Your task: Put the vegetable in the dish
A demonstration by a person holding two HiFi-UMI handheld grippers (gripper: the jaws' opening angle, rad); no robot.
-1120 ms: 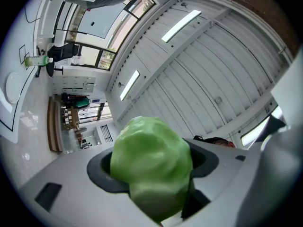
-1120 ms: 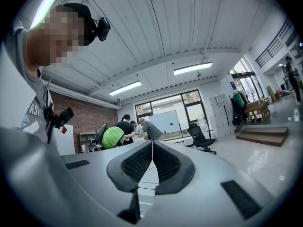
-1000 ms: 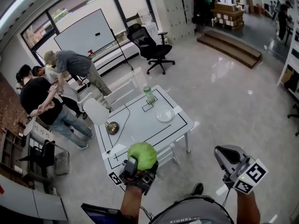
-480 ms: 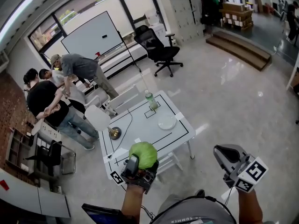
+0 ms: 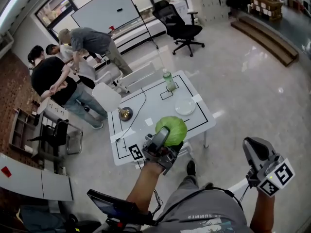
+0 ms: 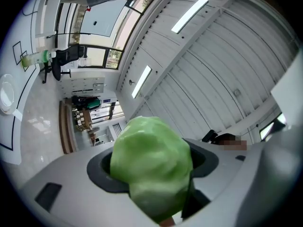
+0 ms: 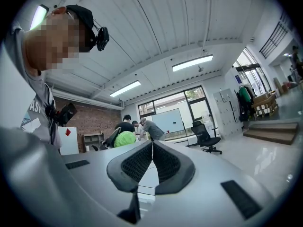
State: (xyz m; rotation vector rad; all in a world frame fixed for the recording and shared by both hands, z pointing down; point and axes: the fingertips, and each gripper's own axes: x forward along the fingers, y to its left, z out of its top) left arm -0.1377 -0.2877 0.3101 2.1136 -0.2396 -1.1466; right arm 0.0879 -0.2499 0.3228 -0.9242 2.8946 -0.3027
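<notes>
A round green cabbage [image 5: 171, 128] is clamped in my left gripper [image 5: 164, 139], which hangs in the air over the near edge of the white table [image 5: 146, 123]. In the left gripper view the cabbage [image 6: 151, 167] fills the space between the jaws. The clear glass dish [image 5: 185, 106] lies on the table's right part, beyond the cabbage, and shows at the left edge of the left gripper view as the dish [image 6: 5, 93]. My right gripper [image 5: 256, 148] is held low at the right, away from the table, its jaws [image 7: 152, 162] pressed together on nothing.
A green-capped bottle [image 5: 169, 80] stands at the table's far side. A brass bell-shaped object [image 5: 125, 113] with a cable sits at the table's left. Several people [image 5: 58, 76] stand beyond the left corner by white chairs [image 5: 108, 97]. An office chair [image 5: 181, 25] is farther back.
The table and dish have come closer in the head view. My left gripper has moved forward and right with the cabbage, now over the table's near edge. The right gripper stays low and shut.
</notes>
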